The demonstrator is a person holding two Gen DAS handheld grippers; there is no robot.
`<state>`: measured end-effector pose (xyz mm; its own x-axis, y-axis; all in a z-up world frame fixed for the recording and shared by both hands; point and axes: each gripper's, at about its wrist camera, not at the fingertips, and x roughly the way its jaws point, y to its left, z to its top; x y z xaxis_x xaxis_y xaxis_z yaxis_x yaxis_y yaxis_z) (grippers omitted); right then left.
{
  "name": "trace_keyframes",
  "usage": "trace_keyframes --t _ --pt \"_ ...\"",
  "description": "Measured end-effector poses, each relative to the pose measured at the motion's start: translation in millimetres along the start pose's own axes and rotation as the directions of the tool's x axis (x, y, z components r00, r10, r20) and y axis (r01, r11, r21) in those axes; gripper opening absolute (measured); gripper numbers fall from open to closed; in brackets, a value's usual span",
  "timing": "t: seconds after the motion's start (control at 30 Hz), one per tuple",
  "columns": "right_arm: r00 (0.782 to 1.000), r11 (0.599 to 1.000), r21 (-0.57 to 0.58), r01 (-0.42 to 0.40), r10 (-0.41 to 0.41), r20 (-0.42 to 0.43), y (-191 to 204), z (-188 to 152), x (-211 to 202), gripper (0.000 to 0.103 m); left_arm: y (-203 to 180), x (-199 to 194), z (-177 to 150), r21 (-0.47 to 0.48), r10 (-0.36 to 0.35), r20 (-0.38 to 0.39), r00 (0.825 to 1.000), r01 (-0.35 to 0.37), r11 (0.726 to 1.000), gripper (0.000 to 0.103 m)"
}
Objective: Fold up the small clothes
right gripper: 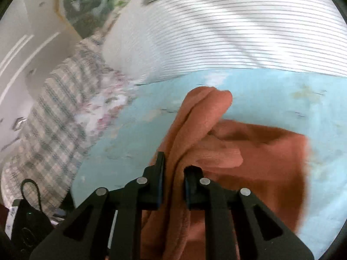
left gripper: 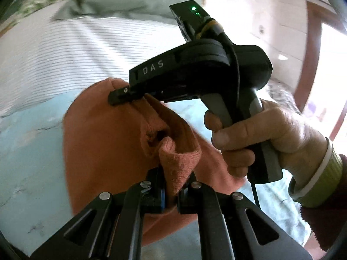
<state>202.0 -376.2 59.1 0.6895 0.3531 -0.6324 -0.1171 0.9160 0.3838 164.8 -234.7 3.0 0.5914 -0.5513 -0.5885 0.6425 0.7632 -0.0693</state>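
Over the pale blue sheet [right gripper: 260, 91] of the bed, an orange garment [left gripper: 104, 147] hangs lifted between two hand-held tools, most of it still draped down onto the sheet. The left gripper [left gripper: 171, 191] has its fingers closed down on a bunched corner of the cloth, which pokes up between them. The right gripper [right gripper: 173, 173], gripped by the person's right hand [left gripper: 260, 138], has pinched a thick rolled edge, its fingers nearly together with the fabric filling the gap. A striped white cloth [right gripper: 227, 32] lies just beyond, and a checked blanket [right gripper: 54, 119] off to one side.

The worry, as I see it, is that both holds are on bunched folds rather than flat edges. Pull the two apart too briskly and a layer could slide out of either pinch, dropping one side in a heap. The cloth also looks twisted between them, so laying it down now would likely trap a crease.
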Motion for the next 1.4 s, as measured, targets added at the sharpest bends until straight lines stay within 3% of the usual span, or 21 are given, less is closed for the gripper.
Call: trace_keyframes --t 0.1,0.2,0.37,0.53,0.63,0.73,0.77,0.83,0.9,1.17,1.3,1.4 --pt "0.995 0.993 0.063 0.096 -0.094 -0.037 -39.1 -18.7 -7.0 0.017 -19.6 34.9 -4.4 0.004 -0.050 -0.060 0.997 0.050 0.999 0.005" --pt "0.992 0.986 0.115 0.119 -0.114 -0.050 -64.3 -32.7 -7.6 0.016 -29.8 57.9 -10.0 0.010 -0.059 -0.108 0.992 0.060 0.998 0.005" --pt "0.994 0.989 0.107 0.102 -0.104 0.011 -66.5 -29.2 -22.7 0.016 -39.7 55.9 0.1 0.033 -0.067 -0.085 0.994 0.070 0.997 0.005" --pt "0.984 0.976 0.124 0.179 -0.175 -0.046 -84.7 -40.2 -8.4 0.016 -41.4 76.8 -9.5 0.008 -0.085 -0.152 0.985 0.088 0.996 0.006" --pt "0.981 0.970 0.149 0.194 -0.189 -0.046 -94.5 -49.2 -7.4 0.023 -35.4 78.7 -14.4 -0.012 -0.088 -0.172 0.981 0.087 0.996 0.015" --pt "0.974 0.960 0.163 0.227 -0.224 -0.040 -91.9 -53.2 -14.2 0.031 -27.6 63.7 -18.5 -0.018 -0.085 -0.164 0.983 0.083 0.996 0.042" --pt "0.970 0.958 0.156 0.242 -0.239 -0.037 -88.6 -53.7 -18.0 0.034 -23.3 57.3 -19.3 -0.020 -0.074 -0.160 0.984 0.072 0.997 0.057" --pt "0.965 0.955 0.137 0.263 -0.262 -0.023 -80.1 -56.6 -27.7 0.055 -8.7 42.1 -22.4 -0.051 -0.075 -0.147 0.986 0.068 0.996 0.064" --pt "0.963 0.955 0.131 0.267 -0.269 -0.004 -72.9 -60.4 -36.6 0.062 10.4 26.8 -26.1 -0.095 -0.075 -0.148 0.986 0.061 0.994 0.074" --pt "0.964 0.949 0.174 0.264 -0.265 -0.017 -73.5 -78.9 -46.1 0.064 107.8 6.7 -39.0 -0.266 0.008 -0.167 0.986 -0.053 0.962 0.080" --pt "0.979 0.950 0.236 0.203 -0.204 -0.022 -82.6 -78.2 -43.7 0.072 148.7 26.3 -42.0 -0.379 -0.047 -0.206 0.977 -0.035 0.925 0.080" --pt "0.985 0.951 0.258 0.173 -0.171 -0.031 -89.9 -71.5 -35.6 0.072 168.5 45.2 -43.1 -0.440 -0.092 -0.222 0.971 -0.015 0.898 0.080"
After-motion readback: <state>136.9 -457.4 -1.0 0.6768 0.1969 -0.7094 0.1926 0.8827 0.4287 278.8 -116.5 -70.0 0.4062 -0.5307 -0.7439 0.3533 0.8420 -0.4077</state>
